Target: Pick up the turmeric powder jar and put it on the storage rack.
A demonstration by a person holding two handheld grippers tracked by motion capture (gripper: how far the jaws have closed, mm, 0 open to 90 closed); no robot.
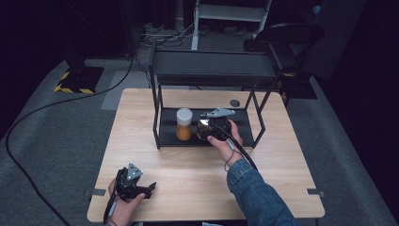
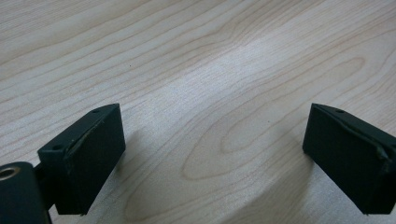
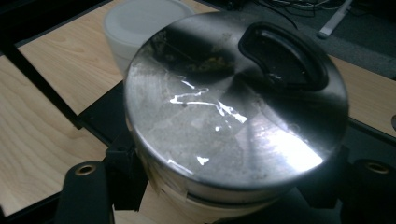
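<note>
I am keeping my left gripper (image 1: 149,187) resting at the near edge of the desk (image 1: 197,183), its jaws released, standing wide apart over bare wood. Farther out, my right gripper (image 1: 208,129) is gripping a jar with a shiny metal lid (image 3: 236,107) between its jaws, at the black rack's (image 1: 207,70) lower shelf. Just beyond it, a white-capped orange jar (image 1: 184,124) is standing upright on that shelf.

No readable text, label, brand, number or sign appears anywhere. The shiny metal lid (image 3: 236,105) of the held jar is unmarked, the white lid (image 3: 140,23) of the orange jar (image 1: 184,124) is plain, and the wooden bench (image 1: 188,179) carries no writing.
</note>
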